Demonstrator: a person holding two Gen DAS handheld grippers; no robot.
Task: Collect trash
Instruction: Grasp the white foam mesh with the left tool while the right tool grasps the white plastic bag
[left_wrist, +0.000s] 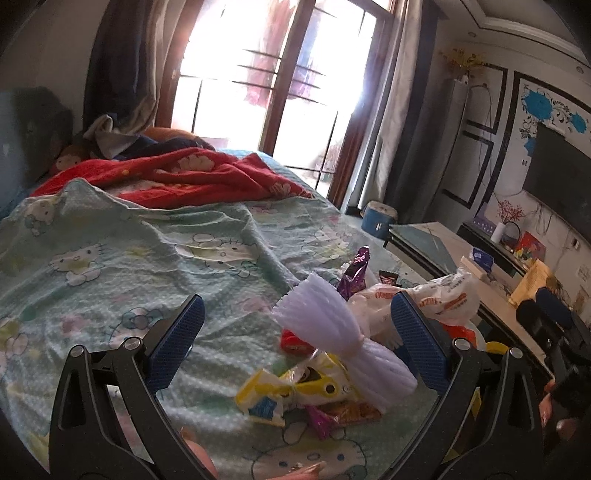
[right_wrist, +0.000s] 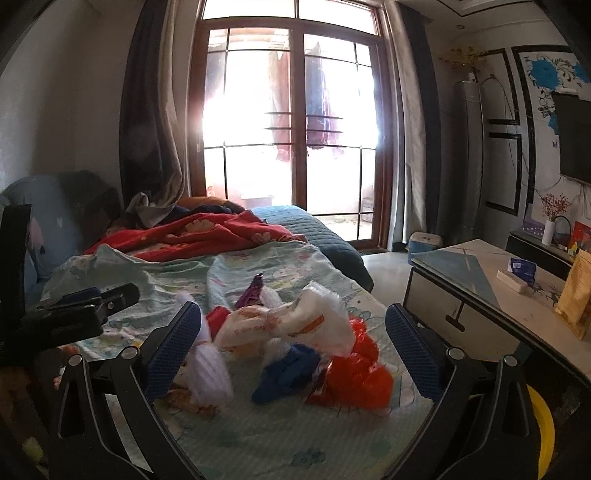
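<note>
Left wrist view: the left tool (left_wrist: 295, 325) is spread wide and grips nothing. The trash pile (left_wrist: 332, 354) lies on the bed (left_wrist: 110, 258) between its blue pads, reaching toward 1 o'clock — white foam netting (left_wrist: 340, 332), yellow wrappers (left_wrist: 295, 387), a purple wrapper (left_wrist: 354, 273) and a printed white plastic bag (left_wrist: 443, 295). The yellow wrappers show clearly only here.

Right wrist view: the right tool (right_wrist: 291, 336) is likewise wide open and empty, the same pile lying between its fingers. Only this view shows a crumpled red-orange bag (right_wrist: 358, 373) at 5 o'clock and a blue scrap (right_wrist: 288, 373) beside it — also the other tool's black body at 9 o'clock. A worktop (right_wrist: 498, 288) stands at 3 o'clock.
</note>
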